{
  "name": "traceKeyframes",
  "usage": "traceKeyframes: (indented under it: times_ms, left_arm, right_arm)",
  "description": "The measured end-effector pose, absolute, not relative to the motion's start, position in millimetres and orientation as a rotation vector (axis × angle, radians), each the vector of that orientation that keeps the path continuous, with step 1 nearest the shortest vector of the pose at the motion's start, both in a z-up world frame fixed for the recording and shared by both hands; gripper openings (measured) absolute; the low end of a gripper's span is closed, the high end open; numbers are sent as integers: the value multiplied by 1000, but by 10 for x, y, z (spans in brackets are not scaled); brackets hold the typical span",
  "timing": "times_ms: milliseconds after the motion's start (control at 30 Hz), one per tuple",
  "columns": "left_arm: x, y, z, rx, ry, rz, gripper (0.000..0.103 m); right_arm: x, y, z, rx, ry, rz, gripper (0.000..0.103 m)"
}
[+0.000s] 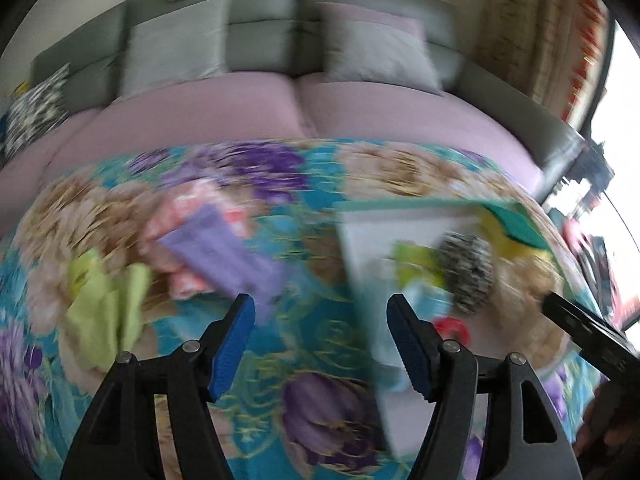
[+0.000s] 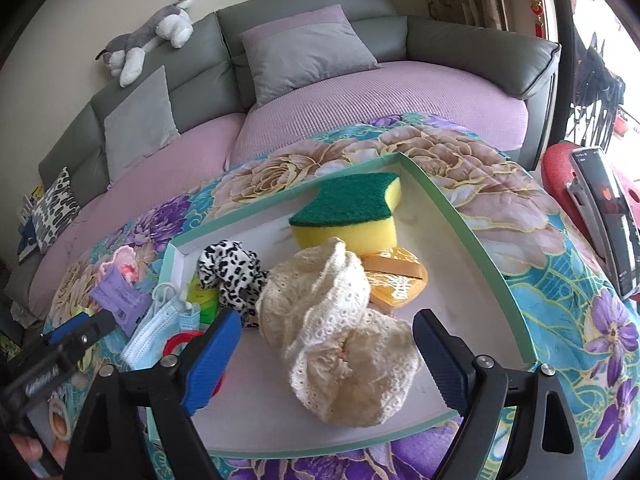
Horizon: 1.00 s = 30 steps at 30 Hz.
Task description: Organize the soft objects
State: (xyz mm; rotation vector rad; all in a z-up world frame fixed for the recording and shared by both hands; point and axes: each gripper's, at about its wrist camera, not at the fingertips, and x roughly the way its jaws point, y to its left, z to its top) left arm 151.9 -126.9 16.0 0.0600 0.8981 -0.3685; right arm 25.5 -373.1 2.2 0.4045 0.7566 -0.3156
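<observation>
Right gripper point(image 2: 324, 344): jaws wide apart, nothing held. The cream lace cloth point(image 2: 336, 336) lies in a heap between and just ahead of the blue fingers point(image 2: 212, 356), inside the tray point(image 2: 480, 240); I cannot tell whether either pad touches it. Beyond the cloth: an orange pouch point(image 2: 396, 276), partly under it, then a sponge point(image 2: 352, 212), green side up, toward the far corner. Ahead-left of the left finger: a spotted plush point(image 2: 232, 272) at the tray's left end, against a green item. Left of the tray, on the floral blanket point(image 2: 560, 272): a face mask point(image 2: 160, 320), a red ring point(image 2: 180, 340), a purple packet point(image 2: 120, 296).

Left gripper point(image 1: 320, 340): jaws wide apart, empty, above the blanket. View is motion-blurred. Ahead-left: the purple packet on a pink cloth point(image 1: 180, 216), and a lime cloth point(image 1: 104, 308) further left. Tray edge lies by the right finger.
</observation>
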Motion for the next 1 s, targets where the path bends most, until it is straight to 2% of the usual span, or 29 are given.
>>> traceKeyframes:
  times_ms: [67, 100, 500, 1000]
  left_arm:
    - [1583, -1123, 139, 35, 900, -305, 87]
    - [1612, -1039, 135, 21, 897, -270, 88]
    - [1679, -219, 303, -132, 792, 18, 89]
    - [1693, 290, 339, -198, 775, 124, 90]
  right_arm:
    - [265, -3699, 45, 401, 746, -306, 90]
    - [272, -3682, 58, 397, 741, -301, 90]
    - [341, -3295, 358, 312, 602, -206, 90]
    - [733, -2453, 216, 246, 625, 30, 90]
